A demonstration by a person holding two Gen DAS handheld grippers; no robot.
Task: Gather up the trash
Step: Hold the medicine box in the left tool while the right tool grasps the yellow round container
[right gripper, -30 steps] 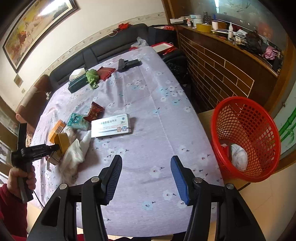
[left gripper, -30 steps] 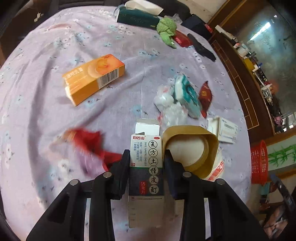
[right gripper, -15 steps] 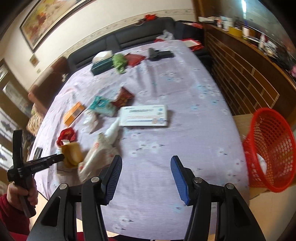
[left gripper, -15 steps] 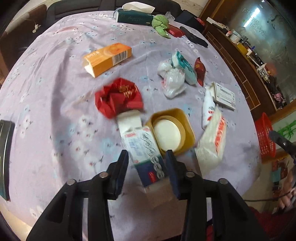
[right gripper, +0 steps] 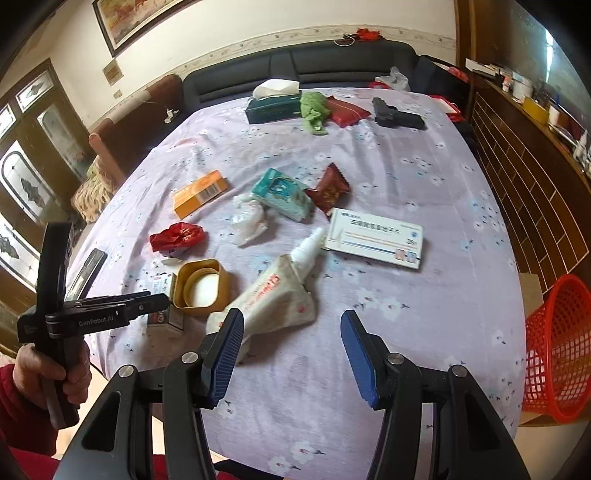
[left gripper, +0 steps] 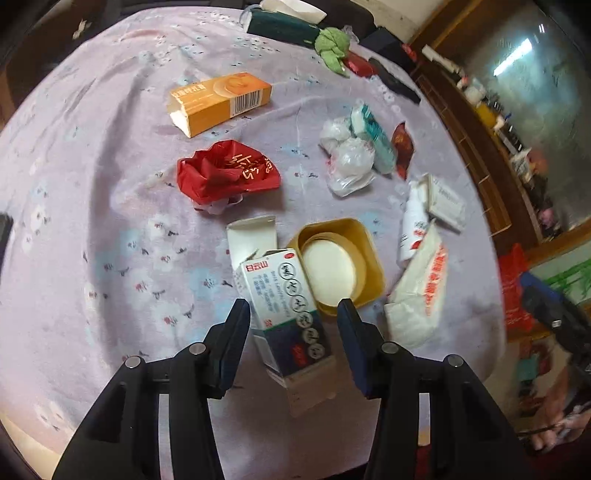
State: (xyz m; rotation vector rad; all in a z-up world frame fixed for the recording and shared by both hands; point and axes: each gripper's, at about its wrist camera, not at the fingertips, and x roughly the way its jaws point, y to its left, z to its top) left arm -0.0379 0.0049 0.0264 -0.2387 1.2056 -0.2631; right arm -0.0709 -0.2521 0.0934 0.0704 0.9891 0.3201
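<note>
Counter (right gripper: pixel 424 295) under a lilac flowered cloth bears scattered trash, with a red basket (right gripper: pixel 557 354) beside its right edge. Right tongs (right gripper: pixel 291 350) hang wide and empty over bare cloth, near a white pouch (right gripper: pixel 273 299). Left tongs (left gripper: pixel 293 332) are opening, pads clear of the white-and-green box (left gripper: pixel 284 306) lying between them against a gold tin (left gripper: pixel 340 266).

A home living room: black sofa (right gripper: pixel 314 66), framed picture (right gripper: pixel 136 18), tablecloth-covered table (right gripper: pixel 424 295), cluttered wooden shelf (right gripper: pixel 535 107).
</note>
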